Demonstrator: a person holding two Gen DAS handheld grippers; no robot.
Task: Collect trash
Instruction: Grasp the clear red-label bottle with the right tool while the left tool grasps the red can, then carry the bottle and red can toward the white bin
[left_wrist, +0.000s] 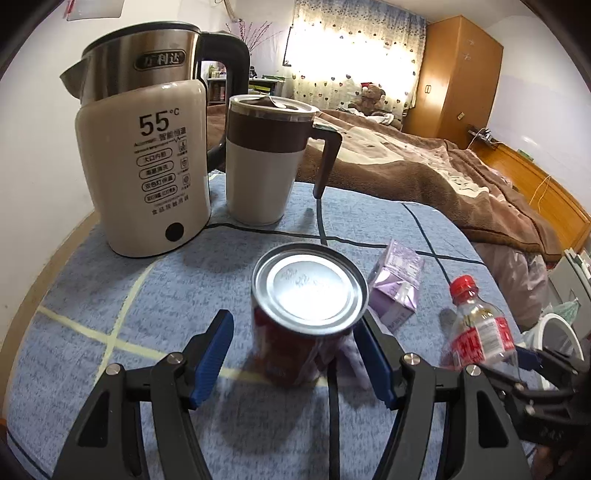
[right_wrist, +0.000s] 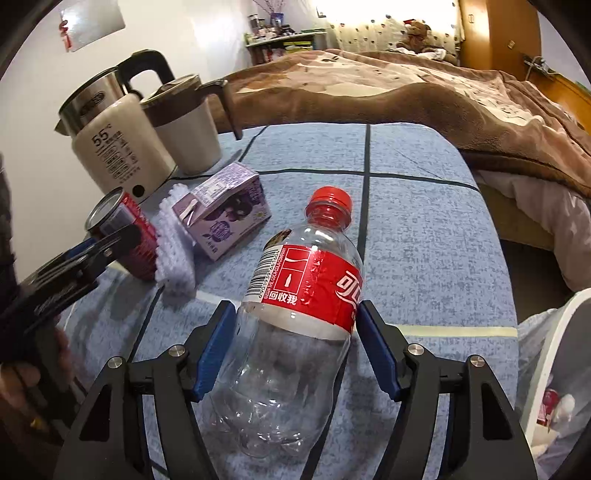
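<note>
Bedroom setting: a table draped in a nubby blue cloth (right_wrist: 424, 229) with dark and pale grid lines, a brown fleece blanket (right_wrist: 369, 92) on the bed behind. Clear plastic bottle (right_wrist: 295, 314), ribbed, with a red cap and a glossy red label, lies tilted at the centre of the right-wrist view, cap toward 12 o'clock. Right gripper (right_wrist: 295, 347) straddles it, blue ribbed pads against the bottle's sides at the label's lower edge; whether they press or merely touch cannot be told. Red can (left_wrist: 306, 314), cylindrical with a shiny metal top, leans at the centre of the left-wrist view. Left gripper (left_wrist: 299, 354) has its jaws apart around it: the pad at 3 o'clock meets the can's side, the pad at 9 o'clock stands clear. At 2 o'clock from the can lies a lilac carton (left_wrist: 397, 288), a box with a gabled top; a white knitted cloth (right_wrist: 173, 243) sits between can and carton. At 11 o'clock stands a cream-and-steel kettle (left_wrist: 147, 147), with a cream mug (left_wrist: 264, 162), brown-banded and lidded, just beside it. White bin rim (right_wrist: 554, 354) curves at 4 o'clock in the right-wrist view.
</note>
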